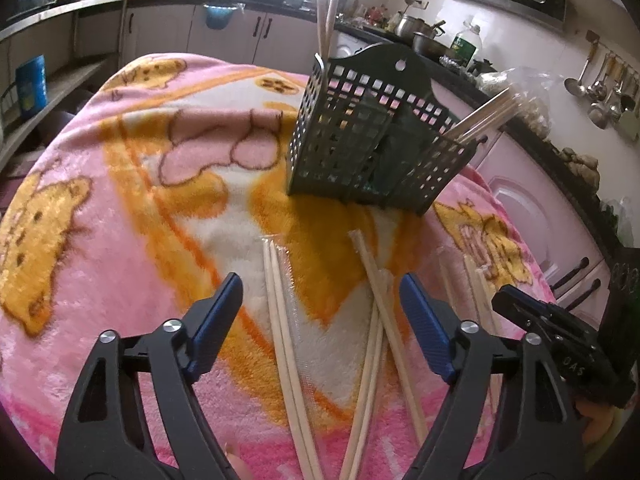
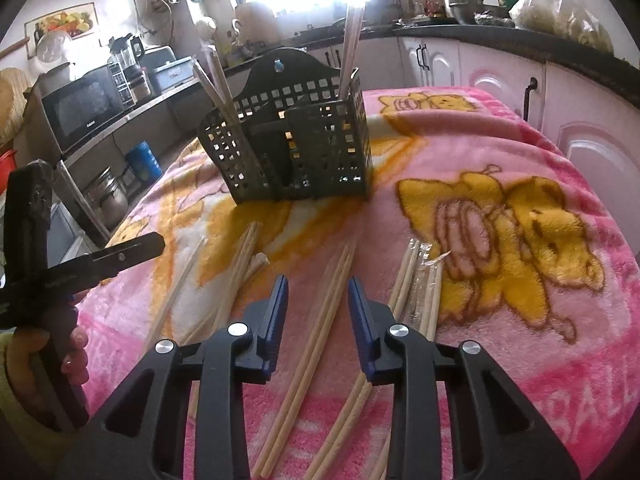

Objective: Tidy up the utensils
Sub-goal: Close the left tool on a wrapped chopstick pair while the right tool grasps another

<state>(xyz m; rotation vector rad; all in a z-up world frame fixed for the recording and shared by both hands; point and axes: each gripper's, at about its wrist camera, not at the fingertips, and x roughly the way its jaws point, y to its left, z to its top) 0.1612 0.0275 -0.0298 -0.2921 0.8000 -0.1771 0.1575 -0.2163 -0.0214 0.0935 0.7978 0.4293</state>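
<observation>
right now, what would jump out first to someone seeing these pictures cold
The loud pink and orange cartoon blanket fills both views. At its far middle stands a dark perforated utensil holder with a few chopsticks rising from it. Pale loose chopsticks lie scattered on the near part of the blanket, one pair between the fingers of the open right tool; the left tool is open too.

You are in a home kitchen, pale pink cabinet doors with black handles [image 2: 532,98], dark countertop [image 1: 532,132], black microwave oven [image 2: 82,110], steel ladles hanging on the wall [image 1: 600,92], steel pots [image 1: 420,30].
</observation>
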